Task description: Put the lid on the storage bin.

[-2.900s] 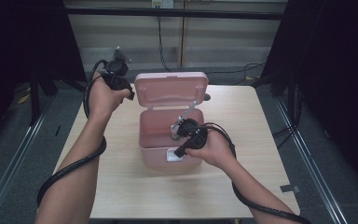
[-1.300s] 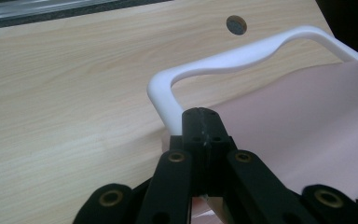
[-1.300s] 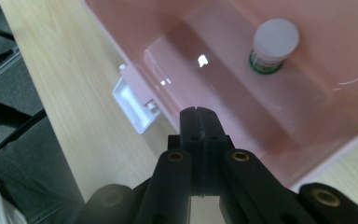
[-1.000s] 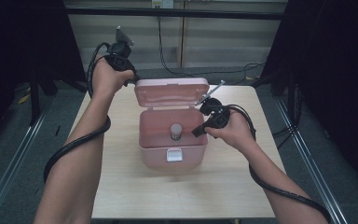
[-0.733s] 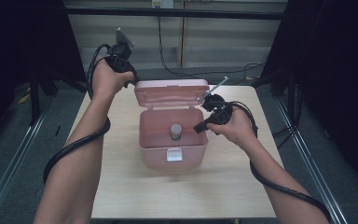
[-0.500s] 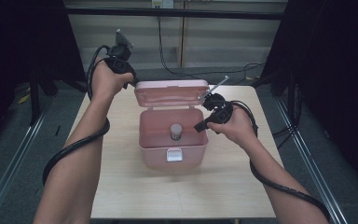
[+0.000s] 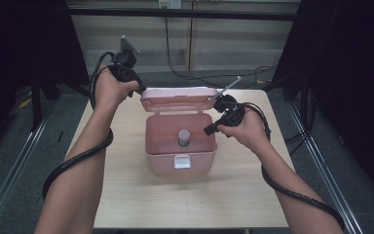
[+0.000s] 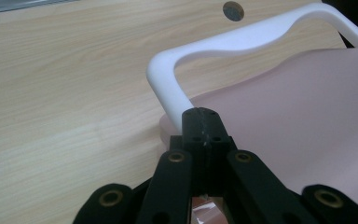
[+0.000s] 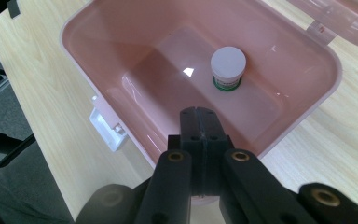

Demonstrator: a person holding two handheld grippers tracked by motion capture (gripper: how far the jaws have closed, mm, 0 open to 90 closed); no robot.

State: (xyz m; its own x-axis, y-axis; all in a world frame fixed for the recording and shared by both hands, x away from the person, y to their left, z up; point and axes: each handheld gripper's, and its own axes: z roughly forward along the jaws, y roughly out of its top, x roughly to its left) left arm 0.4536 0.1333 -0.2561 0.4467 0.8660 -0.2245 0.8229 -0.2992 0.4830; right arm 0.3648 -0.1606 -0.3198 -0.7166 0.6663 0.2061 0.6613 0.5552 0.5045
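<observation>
A pink box (image 7: 153,146) stands open at the table's middle, its lid (image 7: 175,99) tipped up at the back. A small jar (image 7: 184,137) with a pale cap stands upright inside. My left gripper (image 7: 134,88) is shut at the lid's back left corner. In the left gripper view, its closed tips (image 8: 202,115) sit right by the white handle (image 8: 242,42) on the pink lid (image 8: 307,121); I cannot tell whether they touch. My right gripper (image 7: 209,130) is shut and empty at the box's right rim. In the right gripper view, it (image 9: 199,115) points over the box wall (image 9: 135,135) toward the jar (image 9: 228,64).
The wooden table (image 7: 126,195) has bare room in front of and beside the box. A white latch (image 7: 182,161) hangs on the box's front. Cables trail from both grippers along the person's forearms. Metal rails run along the floor on both sides.
My right gripper has come up out of the box and moved to its right rim, leaving the jar standing inside. My left gripper has risen a little by the lid. Both are nearly still over the last second.
</observation>
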